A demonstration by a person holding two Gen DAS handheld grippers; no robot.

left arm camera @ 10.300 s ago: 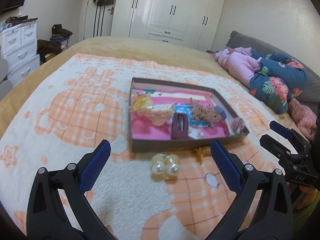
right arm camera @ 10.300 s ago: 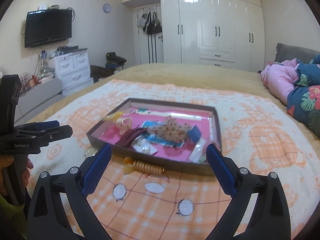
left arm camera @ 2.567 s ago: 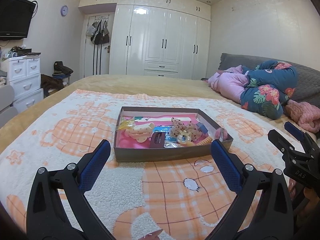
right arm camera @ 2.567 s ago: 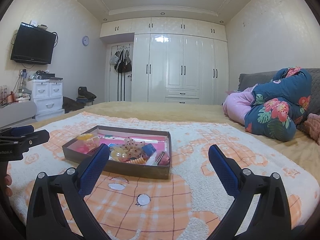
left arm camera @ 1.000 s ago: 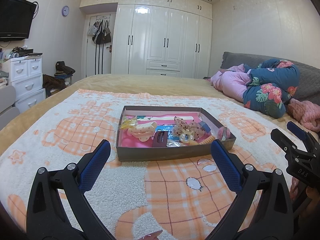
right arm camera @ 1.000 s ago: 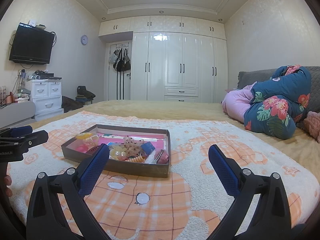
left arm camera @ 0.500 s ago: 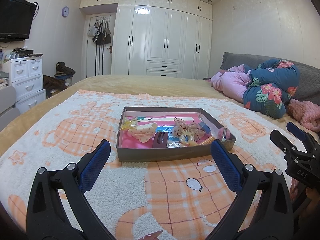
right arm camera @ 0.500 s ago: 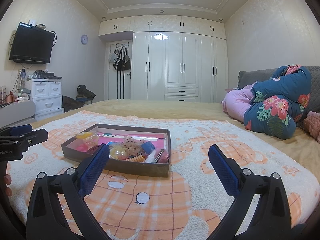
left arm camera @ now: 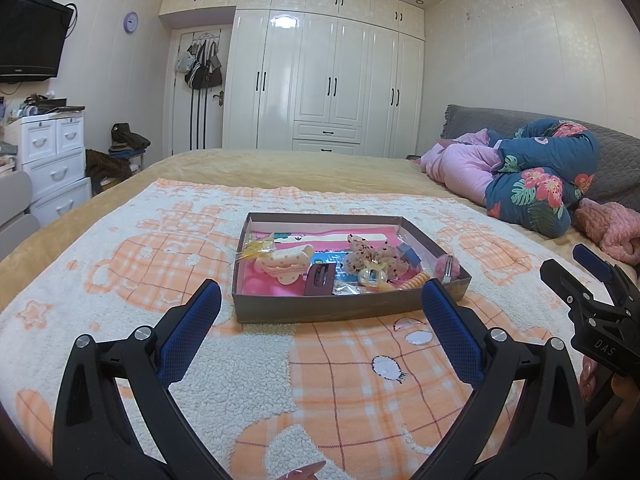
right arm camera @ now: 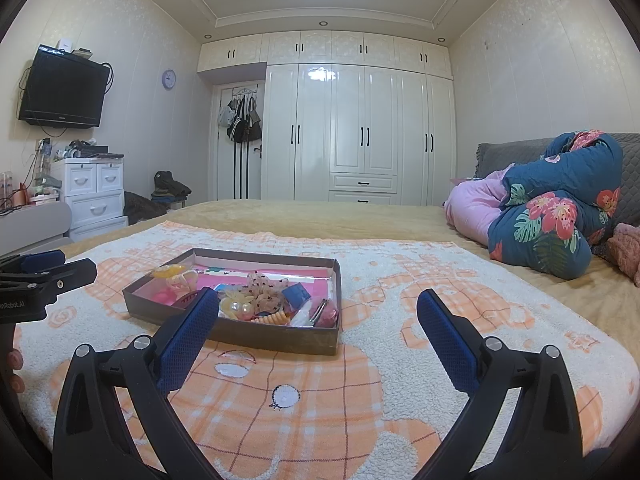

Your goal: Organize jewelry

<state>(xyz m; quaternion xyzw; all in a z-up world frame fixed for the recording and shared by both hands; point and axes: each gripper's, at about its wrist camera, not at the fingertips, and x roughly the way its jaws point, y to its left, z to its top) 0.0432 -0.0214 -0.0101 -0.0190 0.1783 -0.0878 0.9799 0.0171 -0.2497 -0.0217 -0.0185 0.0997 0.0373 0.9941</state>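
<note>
A shallow brown box (left arm camera: pixel 344 310) (right arm camera: pixel 280 338) with a pink floor sits on the orange and white blanket. Inside lie a cream hair claw (left arm camera: pixel 286 264), a dark maroon clip (left arm camera: pixel 320 278), a dotted scrunchie (left arm camera: pixel 370 258) (right arm camera: pixel 266 290), a pearl clip (left arm camera: pixel 374 276) (right arm camera: pixel 238 308), an orange coil tie (left arm camera: pixel 412 282) (right arm camera: pixel 274 318) and a pink pom clip (left arm camera: pixel 444 266) (right arm camera: pixel 328 314). My left gripper (left arm camera: pixel 322 316) is open, hovering over the blanket short of the box. My right gripper (right arm camera: pixel 318 318) is open, right of the box's near corner. Both are empty.
A folded floral quilt (left arm camera: pixel 536 184) (right arm camera: pixel 556 216) and pink bedding (left arm camera: pixel 460 168) lie at the right of the bed. White wardrobes (right arm camera: pixel 360 136) fill the far wall. A white drawer unit (left arm camera: pixel 52 156) stands left of the bed. Blanket (left arm camera: pixel 360 380) stretches in front of the box.
The loose pearl clip and orange coil tie seen earlier on the blanket now lie inside the box. Both grippers have drawn back and risen; in the last second almost nothing moved.
</note>
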